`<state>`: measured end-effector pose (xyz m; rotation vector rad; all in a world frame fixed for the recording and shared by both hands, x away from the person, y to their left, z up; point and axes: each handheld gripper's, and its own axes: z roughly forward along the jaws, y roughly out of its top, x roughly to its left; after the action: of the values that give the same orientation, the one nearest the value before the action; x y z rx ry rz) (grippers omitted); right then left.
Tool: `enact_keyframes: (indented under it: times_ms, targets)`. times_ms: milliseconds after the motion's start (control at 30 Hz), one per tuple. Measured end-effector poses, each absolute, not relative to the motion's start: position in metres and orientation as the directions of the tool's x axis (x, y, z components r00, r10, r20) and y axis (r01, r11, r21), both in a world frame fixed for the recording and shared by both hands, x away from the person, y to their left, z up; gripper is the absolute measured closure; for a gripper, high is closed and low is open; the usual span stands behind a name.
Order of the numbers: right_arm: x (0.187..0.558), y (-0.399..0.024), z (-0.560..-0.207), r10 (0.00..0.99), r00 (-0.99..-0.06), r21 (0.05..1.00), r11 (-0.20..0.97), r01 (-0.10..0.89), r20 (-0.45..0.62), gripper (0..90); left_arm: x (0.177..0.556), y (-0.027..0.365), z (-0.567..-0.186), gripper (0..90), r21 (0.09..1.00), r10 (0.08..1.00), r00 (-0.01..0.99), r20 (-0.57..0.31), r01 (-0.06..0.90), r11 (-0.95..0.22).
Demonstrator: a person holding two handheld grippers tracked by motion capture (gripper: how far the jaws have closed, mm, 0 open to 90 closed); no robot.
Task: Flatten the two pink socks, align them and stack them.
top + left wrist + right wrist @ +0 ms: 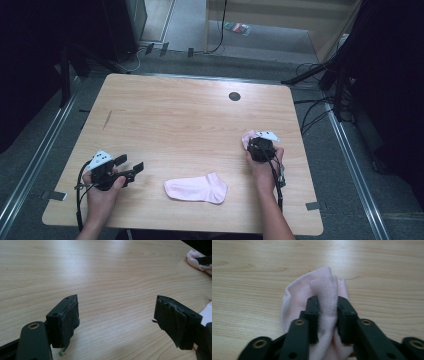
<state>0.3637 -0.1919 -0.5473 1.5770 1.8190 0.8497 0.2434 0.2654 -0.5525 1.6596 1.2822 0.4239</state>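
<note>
pinched pink sock [248,138] mostly hidden under right gripper [261,148], small floor packet [237,27] unreadable

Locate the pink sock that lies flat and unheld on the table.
In the high view the flat pink sock lies near the table's front edge, between the two hands, closer to the right hand.

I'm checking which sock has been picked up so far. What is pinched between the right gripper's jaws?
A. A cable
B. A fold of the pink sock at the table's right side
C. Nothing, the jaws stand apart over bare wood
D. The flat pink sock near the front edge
B: in the right gripper view the right gripper has its jaws closed on a raised fold of the bunched pink sock, while the flat pink sock lies untouched.
</note>
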Motion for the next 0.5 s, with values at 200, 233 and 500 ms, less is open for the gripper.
enact_keyframes:
  times_ms: [200,233,500]
  targets:
    - [0.364,-0.198,-0.542,0.993,-0.116,0.782,0.059,0.62,0.018,82.1,0.244,0.266,-0.553,20.0,0.831,0.88,0.383,-0.282,0.555,0.024]
    - [0.364,-0.198,-0.542,0.993,-0.116,0.782,0.059,0.62,0.018,82.1,0.244,0.266,-0.553,20.0,0.831,0.88,0.383,-0.282,0.555,0.024]
    - [0.347,-0.172,-0.505,0.975,-0.215,0.822,0.072,0.564,0.063,82.1,0.245,0.265,-0.553,20.1,0.831,0.879,0.388,-0.277,0.556,0.016]
